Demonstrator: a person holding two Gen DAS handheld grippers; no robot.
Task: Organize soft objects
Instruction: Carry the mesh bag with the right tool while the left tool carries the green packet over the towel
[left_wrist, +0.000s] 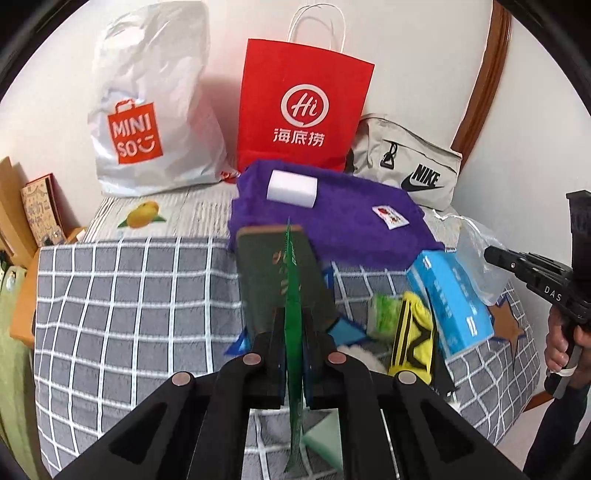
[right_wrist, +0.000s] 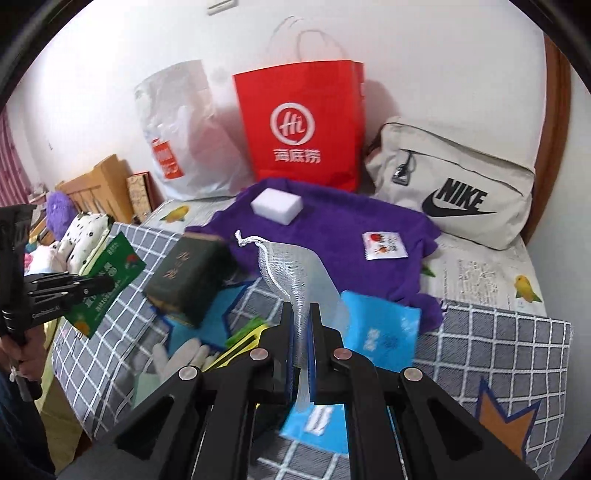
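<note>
Gripping green packet (left_wrist: 293, 314) and mesh pouch (right_wrist: 291, 266).

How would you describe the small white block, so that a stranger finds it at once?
Find the red paper bag standing against the wall. Before it lies a purple towel, and the white sponge block rests on its far end. It is the only plain white brick there.

Bed (left_wrist: 129, 280): purple towel (left_wrist: 351, 221), bags, boxes.

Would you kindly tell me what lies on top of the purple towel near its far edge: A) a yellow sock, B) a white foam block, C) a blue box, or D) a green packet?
B: a white foam block sits on the purple towel, in front of the red paper bag.
</note>
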